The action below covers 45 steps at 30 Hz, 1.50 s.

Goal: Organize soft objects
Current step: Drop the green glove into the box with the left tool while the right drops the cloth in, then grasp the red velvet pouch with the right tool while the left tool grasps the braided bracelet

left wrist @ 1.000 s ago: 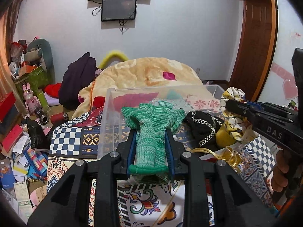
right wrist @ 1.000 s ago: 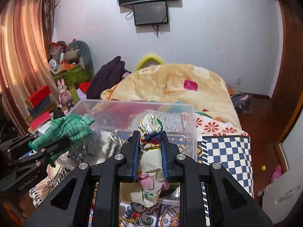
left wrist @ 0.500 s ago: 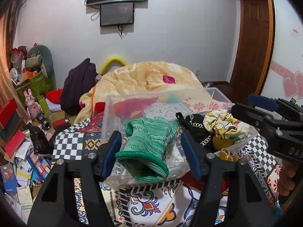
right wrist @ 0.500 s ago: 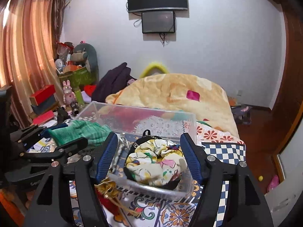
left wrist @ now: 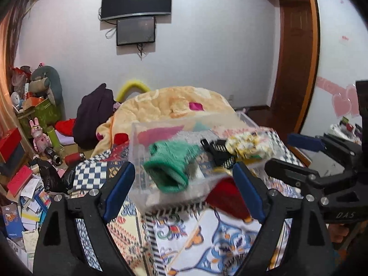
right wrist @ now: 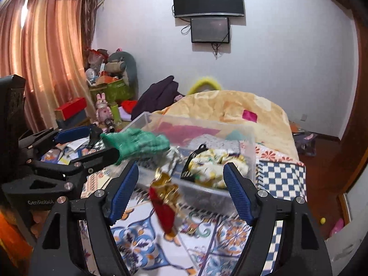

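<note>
Left wrist view: the left gripper [left wrist: 184, 184] has its jaws spread wide apart with nothing between them, hanging over the patterned bedspread [left wrist: 207, 241]. Ahead of it a clear plastic bin [left wrist: 138, 161] sits on the bed, toward the foot edge. A green knit glove [left wrist: 170, 163] lies draped over the bin's near left corner, cuff hanging toward the camera. A floral yellow-and-white cloth [left wrist: 248, 145] lies in the bin's right part, beside a black item with white trim [left wrist: 218, 151]. The picture is blurred around the bin. A red and gold cloth [right wrist: 165, 202] lies on the bedspread just in front of the bin. In the right wrist view the right gripper [right wrist: 181, 193] likewise has its jaws wide apart and holds nothing; the floral cloth [right wrist: 211, 168] rests inside the bin [right wrist: 250, 151] beyond them, and the glove [right wrist: 138, 141] hangs at the bin's left corner
</note>
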### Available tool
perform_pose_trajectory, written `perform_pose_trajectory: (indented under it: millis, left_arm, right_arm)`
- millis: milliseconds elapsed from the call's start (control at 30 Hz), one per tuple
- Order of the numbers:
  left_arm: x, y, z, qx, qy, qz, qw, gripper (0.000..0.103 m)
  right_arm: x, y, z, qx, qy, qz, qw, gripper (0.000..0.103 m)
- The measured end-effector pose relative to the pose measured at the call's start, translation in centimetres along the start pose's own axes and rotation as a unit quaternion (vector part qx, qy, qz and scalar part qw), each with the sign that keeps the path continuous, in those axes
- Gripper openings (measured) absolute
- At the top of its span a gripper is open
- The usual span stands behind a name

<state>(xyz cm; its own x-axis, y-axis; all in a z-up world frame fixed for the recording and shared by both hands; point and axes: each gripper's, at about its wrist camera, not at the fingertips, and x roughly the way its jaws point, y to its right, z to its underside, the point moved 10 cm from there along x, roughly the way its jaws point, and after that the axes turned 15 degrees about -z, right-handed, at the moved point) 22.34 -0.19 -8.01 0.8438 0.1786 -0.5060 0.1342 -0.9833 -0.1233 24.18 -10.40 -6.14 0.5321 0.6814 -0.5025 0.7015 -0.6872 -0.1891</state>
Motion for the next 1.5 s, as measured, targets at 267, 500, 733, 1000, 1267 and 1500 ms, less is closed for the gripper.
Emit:
perform_pose_trajectory:
  millis: [267, 500, 733, 1000, 1267, 1500]
  left_arm:
    - [-0.2, 0.3, 4.6, 0.025, -0.040, 0.003, 0.9989, 0.088]
    - [0.8, 0.1, 8.9, 0.030, -0.092, 0.008, 0.9953, 0.088]
    - [1.2, 0.8, 11.7, 0.028, -0.123, 0.021, 0.9918, 0.088]
    - [0.3, 2.3, 13.4, 0.037, -0.130, 0.036, 0.9903, 0.088]
    - [-0.1, 3.7, 15.0, 0.050, -0.134, 0.038, 0.9890, 0.063]
    - [0.2, 3.1, 14.8, 0.029, -0.134, 0.040, 0.9897, 0.026]
  right_arm:
    - [0.9, -0.3, 2.8, 0.018, -0.026, -0.020, 0.999, 0.074]
    - [4.3, 1.1, 6.3, 0.056, -0.083, -0.028, 0.995, 0.064]
    - [5.8, 1.0, 7.7, 0.077, -0.103, -0.041, 0.991, 0.026]
    - [4.3, 0.6, 7.2, 0.065, -0.077, -0.034, 0.994, 0.015]
    - [3.6, 1.1, 7.2, 0.087, -0.069, -0.039, 0.993, 0.015]
    - [2.8, 0.6, 6.4, 0.081, -0.058, -0.041, 0.994, 0.015]
